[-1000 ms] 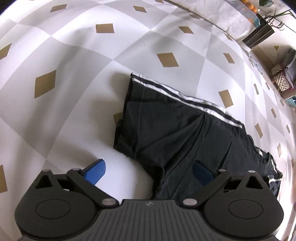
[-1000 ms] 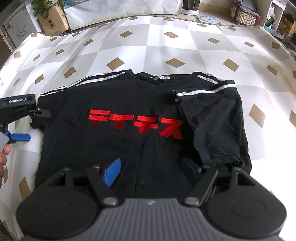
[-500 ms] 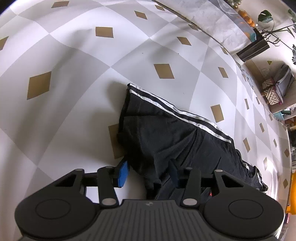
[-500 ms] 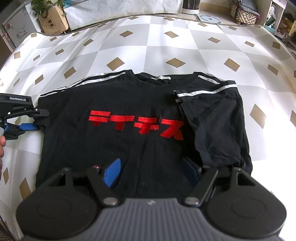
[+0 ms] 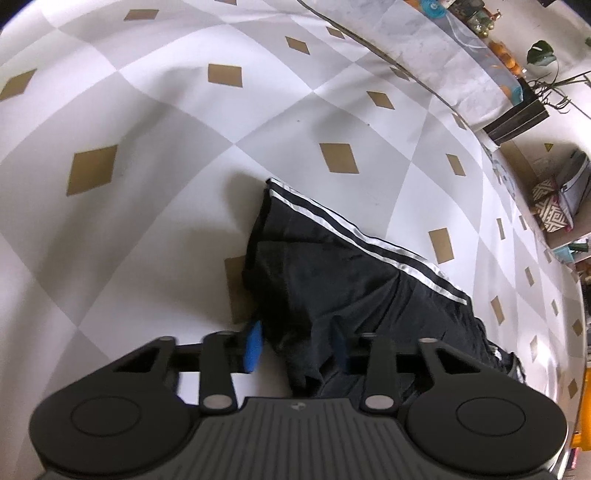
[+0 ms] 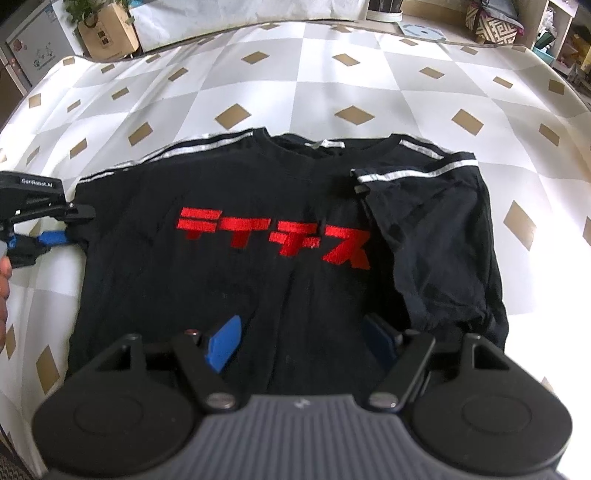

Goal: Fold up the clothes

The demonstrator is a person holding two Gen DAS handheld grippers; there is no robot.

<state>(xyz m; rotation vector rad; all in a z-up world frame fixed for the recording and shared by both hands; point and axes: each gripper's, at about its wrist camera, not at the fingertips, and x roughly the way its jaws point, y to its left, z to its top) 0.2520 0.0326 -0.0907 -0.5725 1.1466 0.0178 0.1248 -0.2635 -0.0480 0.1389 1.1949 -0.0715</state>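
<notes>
T-shirt [image 6: 280, 236] lay flat on your checkered cloth [image 6: 332, 81], planter [image 6: 107, 33] behind; your left gripper [image 5: 295, 345] had just closed, pinching its sleeve [image 5: 295, 280], right gripper [image 6: 299, 341] spread.

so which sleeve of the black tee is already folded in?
The sleeve on the right of the right wrist view: it lies folded over the T-shirt. The other sleeve lies out flat, its edge between the closing left gripper jaws.
</notes>
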